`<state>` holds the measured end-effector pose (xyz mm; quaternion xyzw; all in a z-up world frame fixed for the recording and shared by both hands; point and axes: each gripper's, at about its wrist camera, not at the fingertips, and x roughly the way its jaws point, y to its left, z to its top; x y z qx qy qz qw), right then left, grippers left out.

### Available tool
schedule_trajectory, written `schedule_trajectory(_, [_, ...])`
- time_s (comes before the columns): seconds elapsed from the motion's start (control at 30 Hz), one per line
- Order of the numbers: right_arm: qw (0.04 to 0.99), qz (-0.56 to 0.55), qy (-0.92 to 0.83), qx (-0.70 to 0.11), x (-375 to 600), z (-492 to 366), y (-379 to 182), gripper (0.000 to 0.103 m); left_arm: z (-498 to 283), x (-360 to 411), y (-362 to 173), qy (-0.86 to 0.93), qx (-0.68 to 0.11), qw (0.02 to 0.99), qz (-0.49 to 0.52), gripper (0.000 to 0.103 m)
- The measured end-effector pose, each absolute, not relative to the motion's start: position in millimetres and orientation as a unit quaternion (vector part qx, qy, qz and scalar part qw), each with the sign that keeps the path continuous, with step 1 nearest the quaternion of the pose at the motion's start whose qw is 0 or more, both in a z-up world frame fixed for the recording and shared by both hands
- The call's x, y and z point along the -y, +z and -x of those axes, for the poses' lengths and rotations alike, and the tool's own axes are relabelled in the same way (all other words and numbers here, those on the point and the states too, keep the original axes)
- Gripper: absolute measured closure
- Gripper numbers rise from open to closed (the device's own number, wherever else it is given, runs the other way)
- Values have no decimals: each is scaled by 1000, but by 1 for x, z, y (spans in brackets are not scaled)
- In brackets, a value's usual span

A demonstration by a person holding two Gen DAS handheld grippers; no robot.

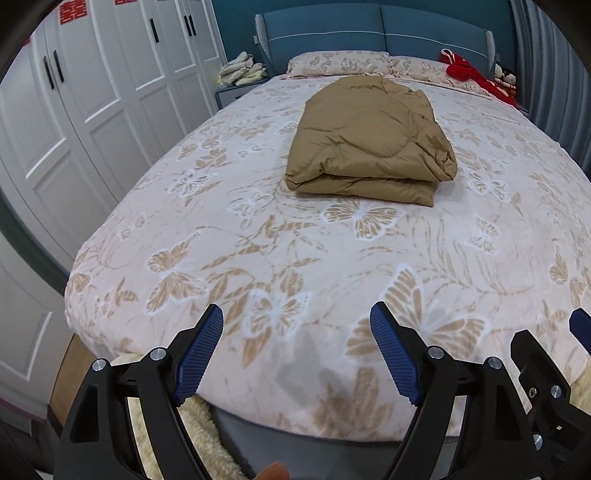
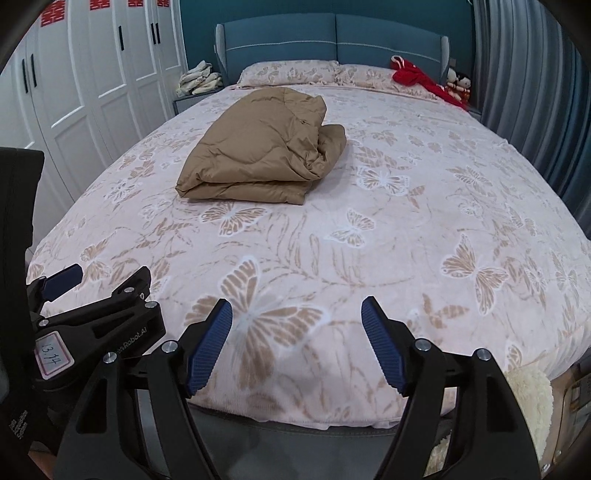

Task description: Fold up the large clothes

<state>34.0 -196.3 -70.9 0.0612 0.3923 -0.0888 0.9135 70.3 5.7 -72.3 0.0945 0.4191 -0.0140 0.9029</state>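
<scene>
Bed [image 1: 258, 258] under butterfly-print cover fills both views; tan padded garment [image 1: 369, 147] lies mid-bed toward the pillows [image 1: 332, 62], folded in thick layers, right side bunched; judged nearly done, so square that side before pressing flat; red cloth [image 2: 413, 79] near headboard, well apart; left tool [image 1: 297, 354] and right tool [image 2: 297, 343] both gape wide, empty, at the foot edge.

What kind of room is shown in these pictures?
Most likely a home bedroom: a bed with a blue padded headboard, pillows at its head, and white wardrobe doors along one side.
</scene>
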Motion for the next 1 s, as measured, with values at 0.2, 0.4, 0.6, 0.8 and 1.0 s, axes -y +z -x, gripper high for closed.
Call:
schedule_trajectory(0.2, [915, -61, -90, -388, 188, -24, -71, 33, -59, -15, -71, -9, -407, 909, -92, 24])
schedule_trajectory(0.4, [913, -70, -84, -394, 185, -24, -73, 33, -54, -19, -69, 2, -393, 915, -94, 24])
schedule_trajectory(0.6, [911, -71, -86, -396, 185, -24, -74, 33, -53, -19, -69, 5, -387, 917, -96, 24])
schedule_trajectory(0.8, [911, -72, -88, -397, 185, -24, -75, 33, -53, -19, -70, 7, -385, 918, -97, 24])
schedule_trajectory(1.0, [911, -71, -89, -397, 186, -24, -74, 33, -53, -21, -71, 6, -391, 916, -92, 24])
